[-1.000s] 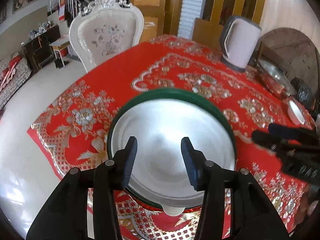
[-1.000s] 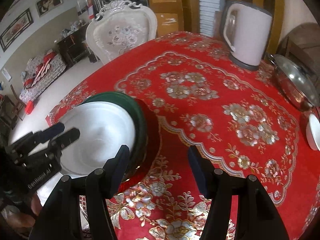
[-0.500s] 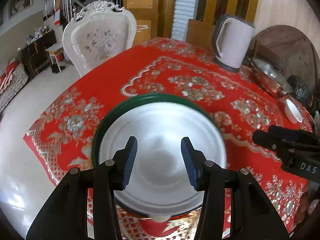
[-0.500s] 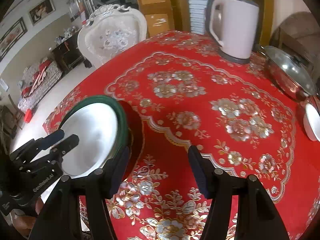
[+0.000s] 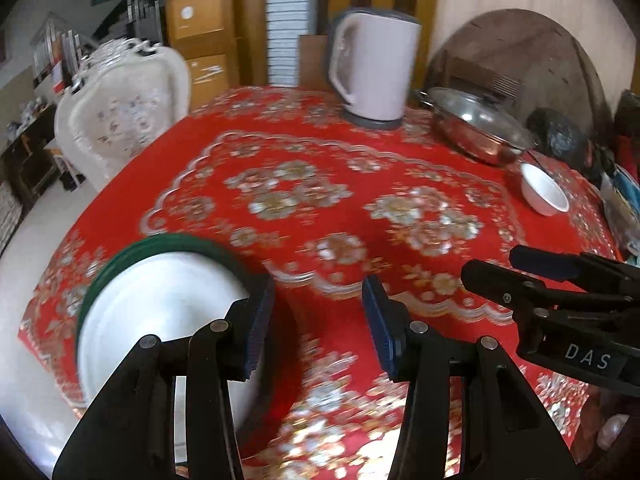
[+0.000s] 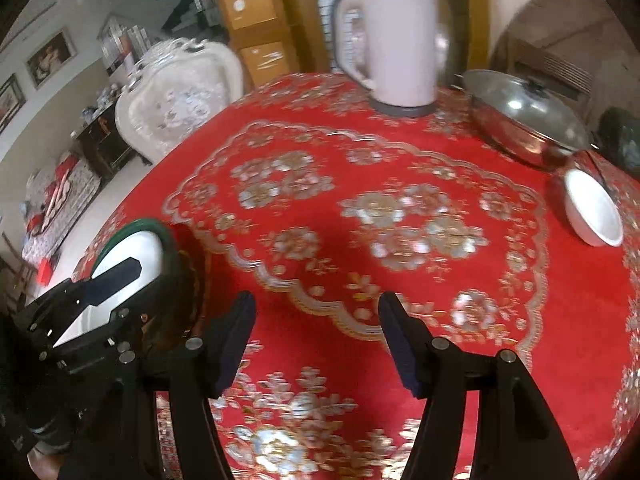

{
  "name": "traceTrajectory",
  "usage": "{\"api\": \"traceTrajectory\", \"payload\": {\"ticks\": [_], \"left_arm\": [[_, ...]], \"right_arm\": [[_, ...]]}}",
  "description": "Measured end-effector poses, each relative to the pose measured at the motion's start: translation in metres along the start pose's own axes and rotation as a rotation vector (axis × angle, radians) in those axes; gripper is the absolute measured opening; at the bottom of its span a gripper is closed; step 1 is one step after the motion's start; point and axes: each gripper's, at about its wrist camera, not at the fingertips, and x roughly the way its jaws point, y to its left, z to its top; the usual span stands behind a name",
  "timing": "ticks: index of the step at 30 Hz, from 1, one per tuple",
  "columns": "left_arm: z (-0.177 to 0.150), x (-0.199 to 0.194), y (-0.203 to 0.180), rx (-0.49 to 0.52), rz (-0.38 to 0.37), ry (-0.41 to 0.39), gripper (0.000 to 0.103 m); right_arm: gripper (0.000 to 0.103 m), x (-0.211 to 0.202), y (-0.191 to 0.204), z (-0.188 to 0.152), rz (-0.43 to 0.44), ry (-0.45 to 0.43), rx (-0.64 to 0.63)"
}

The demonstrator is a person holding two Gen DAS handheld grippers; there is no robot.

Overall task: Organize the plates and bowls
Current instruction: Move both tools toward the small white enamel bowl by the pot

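A white plate [image 5: 160, 312] lies in a green plate [image 5: 168, 242] near the table's front left corner. In the left wrist view my left gripper [image 5: 316, 312] hovers just right of that stack over bare red cloth; its jaws are opening and nothing is between them. A small white bowl [image 5: 544, 190] sits far right, beside the steel pot. My right gripper [image 6: 316, 308] hangs over the middle of the cloth, its jaws opening and nothing between them. In the right wrist view the white plate [image 6: 136, 248] lies at the left and the bowl [image 6: 594, 212] at the right.
A white electric kettle [image 5: 372, 68] stands at the table's back edge, and a lidded steel pot [image 5: 476, 128] sits right of it. A white carved chair [image 5: 120, 116] stands behind the far left side. The red flowered tablecloth [image 6: 360, 208] covers the table.
Both grippers have swung to the right, away from the plate stack, which now lies left of the left gripper instead of between its fingers. The white bowl has come further into both views.
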Motion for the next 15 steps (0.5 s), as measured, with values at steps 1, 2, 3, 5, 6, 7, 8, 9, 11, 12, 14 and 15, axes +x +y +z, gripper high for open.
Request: {"api": "traceTrajectory", "payload": {"ticks": [1,2,3,5,6,7,8,9,11,12,14,15], "left_arm": [[0.002,0.002,-0.006,0.007,-0.011,0.005,0.049],[0.005,0.006,-0.015,0.017,-0.032,0.013,0.051],[0.008,0.011,-0.024,0.026,-0.048,0.022,0.051],[0.013,0.017,-0.041,0.046,-0.065,0.028,0.051],[0.016,0.021,-0.049,0.055,-0.074,0.026,0.051],[0.018,0.024,-0.056,0.062,-0.08,0.028,0.051],[0.02,0.027,-0.064,0.068,-0.089,0.034,0.051],[0.022,0.03,-0.07,0.073,-0.1,0.038,0.051],[0.027,0.038,-0.085,0.086,-0.111,0.046,0.051],[0.029,0.041,-0.09,0.093,-0.117,0.05,0.051],[0.034,0.046,-0.104,0.106,-0.13,0.048,0.051],[0.037,0.049,-0.111,0.114,-0.128,0.045,0.051]], "right_arm": [[0.064,-0.002,-0.009,0.0,-0.007,-0.003,0.019],[0.064,-0.003,-0.016,0.0,-0.014,-0.005,0.032],[0.064,-0.005,-0.021,0.0,-0.021,-0.007,0.041],[0.064,-0.007,-0.039,-0.001,-0.042,-0.01,0.071],[0.064,-0.008,-0.045,-0.001,-0.046,-0.012,0.082],[0.064,-0.009,-0.052,-0.001,-0.055,-0.015,0.097],[0.064,-0.01,-0.061,-0.001,-0.066,-0.018,0.113],[0.064,-0.012,-0.07,-0.002,-0.074,-0.02,0.131],[0.065,-0.013,-0.086,-0.003,-0.091,-0.022,0.161],[0.065,-0.014,-0.095,-0.004,-0.102,-0.023,0.177],[0.065,-0.016,-0.111,-0.005,-0.122,-0.026,0.207],[0.065,-0.017,-0.117,-0.006,-0.133,-0.026,0.216]]}}
